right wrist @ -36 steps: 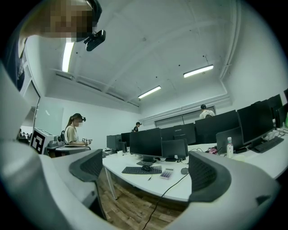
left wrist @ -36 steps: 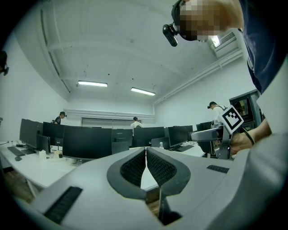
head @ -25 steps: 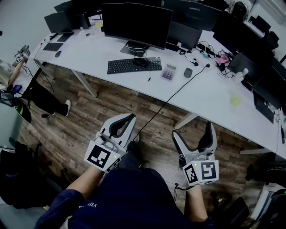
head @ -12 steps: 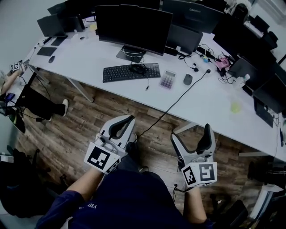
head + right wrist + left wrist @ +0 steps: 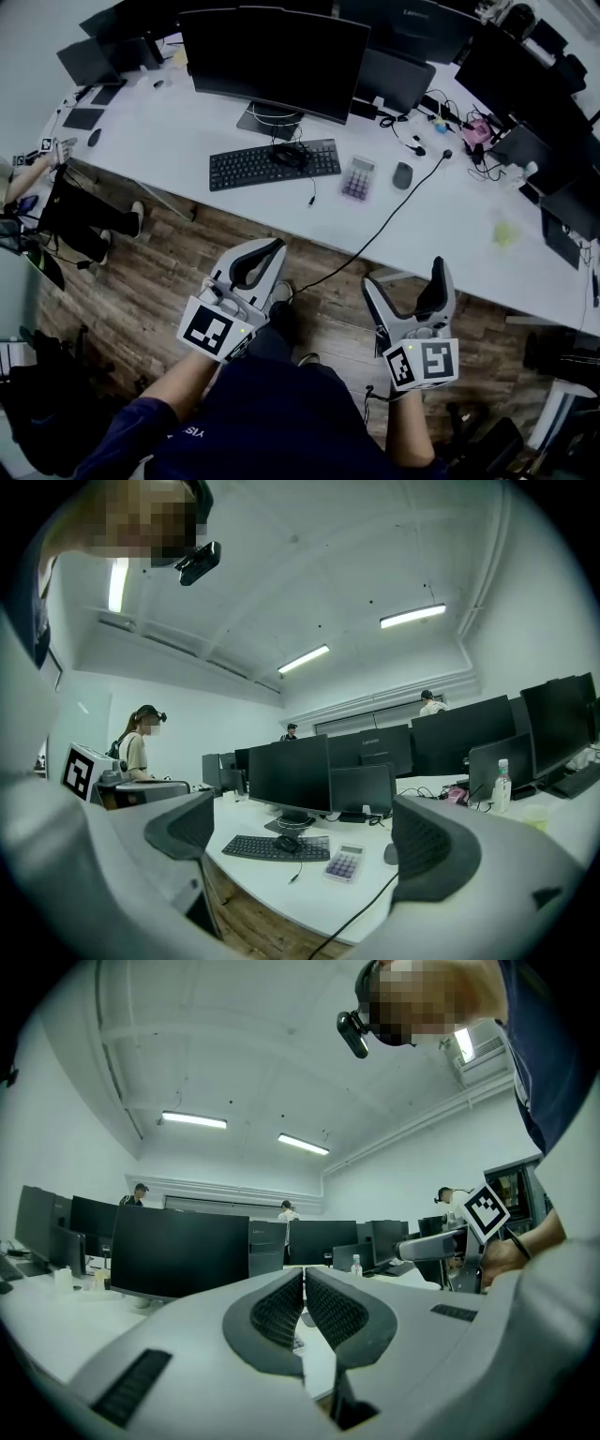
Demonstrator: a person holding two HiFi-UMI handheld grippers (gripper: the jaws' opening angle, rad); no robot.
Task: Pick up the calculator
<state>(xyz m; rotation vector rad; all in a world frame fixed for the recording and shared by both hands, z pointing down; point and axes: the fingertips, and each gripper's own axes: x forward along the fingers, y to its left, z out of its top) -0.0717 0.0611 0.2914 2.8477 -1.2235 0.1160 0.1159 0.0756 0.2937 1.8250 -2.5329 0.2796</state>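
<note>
The calculator [image 5: 357, 178] is small and pale with purple keys. It lies flat on the white desk [image 5: 281, 211], between a black keyboard [image 5: 272, 164] and a dark mouse [image 5: 402, 175]. In the right gripper view the calculator [image 5: 344, 862] shows between the jaws, well ahead. Both grippers hang over the wooden floor, short of the desk edge. My left gripper [image 5: 270, 249] is shut with nothing in it; in its own view the tips [image 5: 303, 1275] meet. My right gripper [image 5: 404, 277] is open and empty, with its pads [image 5: 422, 841] wide apart.
A large black monitor [image 5: 272, 56] stands behind the keyboard, and more monitors line the desk's far side. A black cable [image 5: 375, 234] runs off the desk edge to the floor. A small dark object [image 5: 291, 155] rests on the keyboard. Another person's legs [image 5: 94, 220] are at the left.
The desk and calculator have slid lower and closer in the head view as the view advanced. Both grippers keep the same pose and the same jaw states.
</note>
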